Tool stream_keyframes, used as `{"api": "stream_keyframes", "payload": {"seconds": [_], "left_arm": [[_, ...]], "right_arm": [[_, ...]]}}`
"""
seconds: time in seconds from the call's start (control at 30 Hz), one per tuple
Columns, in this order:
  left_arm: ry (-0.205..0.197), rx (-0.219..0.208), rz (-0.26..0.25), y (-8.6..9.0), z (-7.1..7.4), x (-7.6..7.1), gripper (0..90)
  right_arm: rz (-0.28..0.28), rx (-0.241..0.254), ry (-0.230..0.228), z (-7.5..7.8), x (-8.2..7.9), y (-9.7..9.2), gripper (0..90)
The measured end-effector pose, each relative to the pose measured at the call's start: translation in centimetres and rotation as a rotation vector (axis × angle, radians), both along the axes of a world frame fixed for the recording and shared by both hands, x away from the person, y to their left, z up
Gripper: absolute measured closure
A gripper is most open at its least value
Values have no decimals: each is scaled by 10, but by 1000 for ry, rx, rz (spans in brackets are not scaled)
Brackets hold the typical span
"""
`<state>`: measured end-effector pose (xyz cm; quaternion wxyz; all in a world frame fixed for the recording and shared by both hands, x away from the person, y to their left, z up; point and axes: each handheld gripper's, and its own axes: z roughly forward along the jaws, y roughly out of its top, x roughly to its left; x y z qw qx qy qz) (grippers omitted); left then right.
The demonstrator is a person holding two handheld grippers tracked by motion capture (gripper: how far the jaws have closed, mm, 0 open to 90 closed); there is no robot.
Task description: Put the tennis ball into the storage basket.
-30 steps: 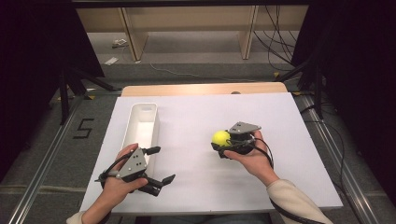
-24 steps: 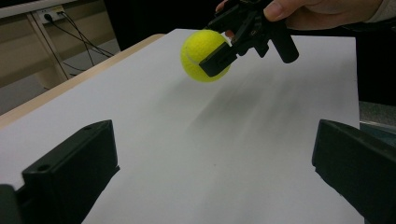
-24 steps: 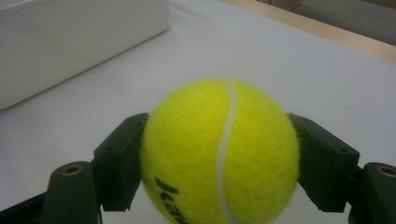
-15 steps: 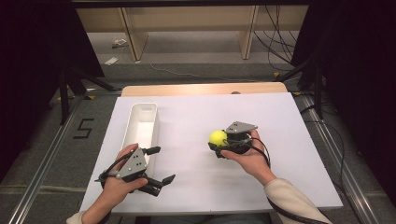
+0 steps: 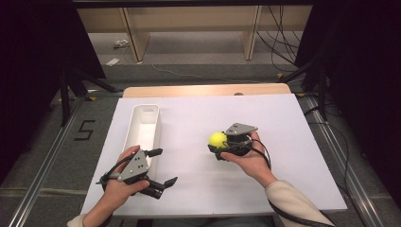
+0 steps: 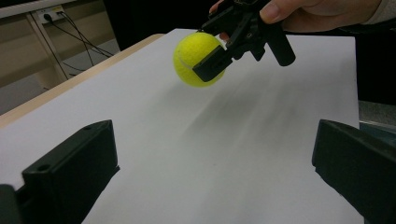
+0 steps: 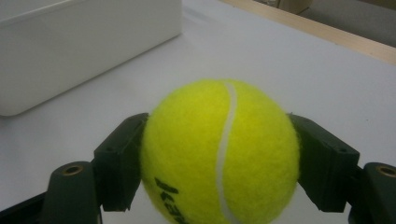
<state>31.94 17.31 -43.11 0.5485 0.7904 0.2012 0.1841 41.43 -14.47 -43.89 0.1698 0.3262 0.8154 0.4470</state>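
Yellow tennis ball [image 7: 219,151] clamped between right gripper's [image 5: 218,145] jaws.

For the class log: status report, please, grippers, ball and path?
Right gripper shut on tennis ball. Left gripper open. White bin apart, nothing between.

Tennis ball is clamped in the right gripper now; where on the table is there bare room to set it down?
The white table top is bare right of the right gripper holding the tennis ball, and also between the ball and the white bin. The near-left corner is crowded: the left gripper sits beside the bin's near end. The bin itself looks empty.
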Motion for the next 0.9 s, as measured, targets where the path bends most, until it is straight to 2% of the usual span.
{"api": "stream_keyframes", "payload": {"seconds": [0.9], "left_arm": [[0,2,-3,0,0,0,0]], "right_arm": [[11,5,-2,1,1,9,262]]}}
